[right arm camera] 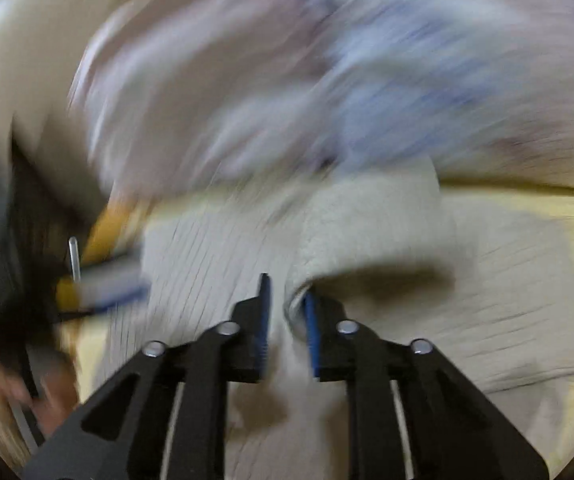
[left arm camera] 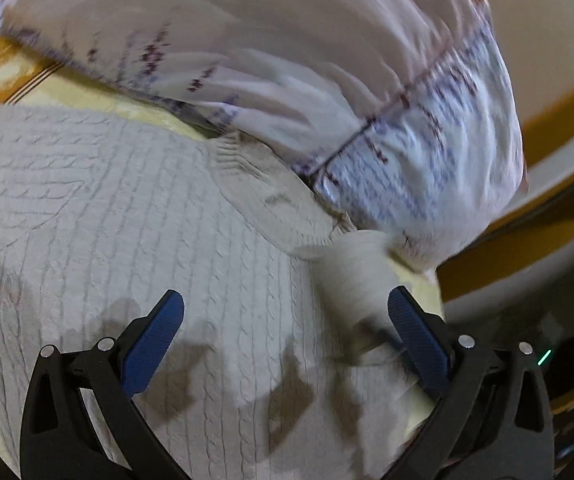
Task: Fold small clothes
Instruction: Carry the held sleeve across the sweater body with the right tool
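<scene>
A cream cable-knit sweater [left arm camera: 127, 208] lies flat on a yellow bedsheet [left arm camera: 147, 114]. My left gripper [left arm camera: 287, 304] is open above its lower body, holding nothing. A sleeve [left arm camera: 355, 276] is lifted beside the left gripper's right finger. In the right wrist view, my right gripper [right arm camera: 287, 300] has its blue pads close together on a fold of the sweater's sleeve [right arm camera: 367, 232], raised off the sweater body [right arm camera: 507, 300]. The view is blurred by motion.
A white pillow with blue and purple print [left arm camera: 407, 140] lies right behind the sweater, also blurred in the right wrist view [right arm camera: 327, 80]. An orange bed frame edge [left arm camera: 567, 100] and pale wall are at the right. The left gripper shows at the left of the right wrist view [right arm camera: 99, 288].
</scene>
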